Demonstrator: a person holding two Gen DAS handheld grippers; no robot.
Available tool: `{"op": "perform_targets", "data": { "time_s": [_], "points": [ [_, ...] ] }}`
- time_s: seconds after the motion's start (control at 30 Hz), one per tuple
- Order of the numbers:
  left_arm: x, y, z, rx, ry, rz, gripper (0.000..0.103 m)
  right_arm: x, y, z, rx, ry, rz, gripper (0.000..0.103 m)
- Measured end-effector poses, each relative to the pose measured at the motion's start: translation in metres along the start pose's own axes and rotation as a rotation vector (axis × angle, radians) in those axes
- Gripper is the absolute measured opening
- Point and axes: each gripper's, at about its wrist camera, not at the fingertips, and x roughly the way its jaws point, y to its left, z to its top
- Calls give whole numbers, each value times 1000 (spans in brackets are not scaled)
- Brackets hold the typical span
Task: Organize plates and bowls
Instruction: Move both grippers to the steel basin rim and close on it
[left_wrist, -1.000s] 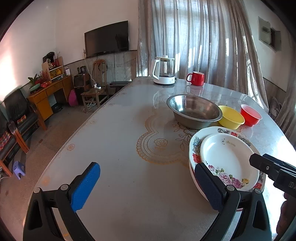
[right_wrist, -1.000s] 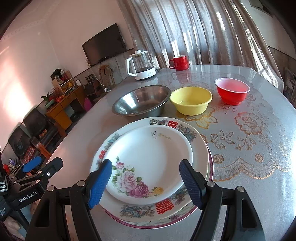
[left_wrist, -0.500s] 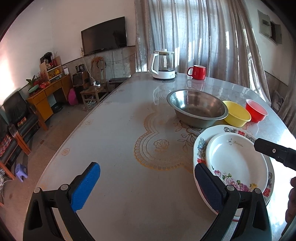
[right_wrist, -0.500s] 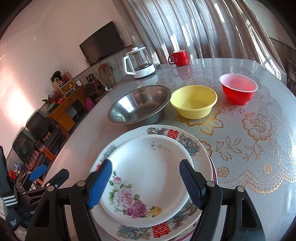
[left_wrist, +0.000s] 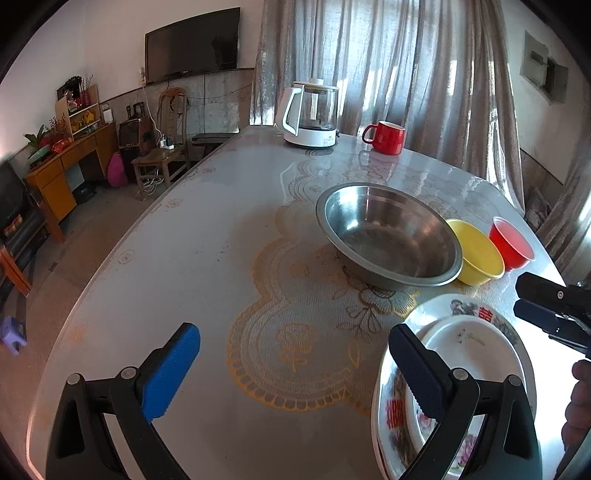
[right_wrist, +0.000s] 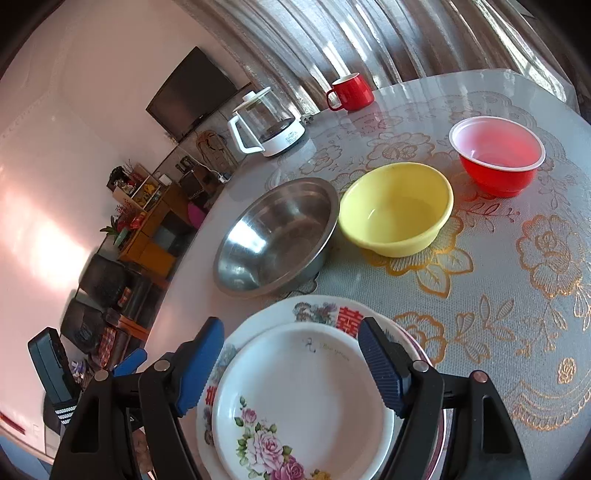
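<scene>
A small white plate with pink roses (right_wrist: 306, 398) lies stacked on a larger patterned plate (right_wrist: 325, 312); both show at lower right in the left wrist view (left_wrist: 476, 354). Beyond stand a steel bowl (right_wrist: 273, 236) (left_wrist: 388, 236), a yellow bowl (right_wrist: 397, 208) (left_wrist: 478, 251) and a red bowl (right_wrist: 498, 155) (left_wrist: 511, 242) in a row. My right gripper (right_wrist: 291, 369) is open and empty above the plates. My left gripper (left_wrist: 291, 373) is open and empty over the table, left of the plates.
A glass kettle (left_wrist: 312, 114) and a red mug (left_wrist: 386, 136) stand at the table's far end. The table (left_wrist: 207, 236) has a glossy gold-patterned cover. Furniture, a chair and a TV are on the left beyond the table edge.
Both grippers have risen and moved forward; the plates now sit lower and closer in both views. The right gripper has tilted toward the bowls. Nothing was grasped.
</scene>
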Motion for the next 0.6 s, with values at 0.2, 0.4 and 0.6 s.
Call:
{"op": "perform_targets", "data": {
  "time_s": [0.2,0.4,0.6],
  "points": [
    [27,-1,23,5,22,-20,102,20,-11,24,44,30,4,76],
    [50,-3,46,-26,52,-88,102,43,-15,40,78,57,31,76],
    [75,-8,65,-42,62,-94,99,66,-15,47,71,102,8,69]
  ]
}}
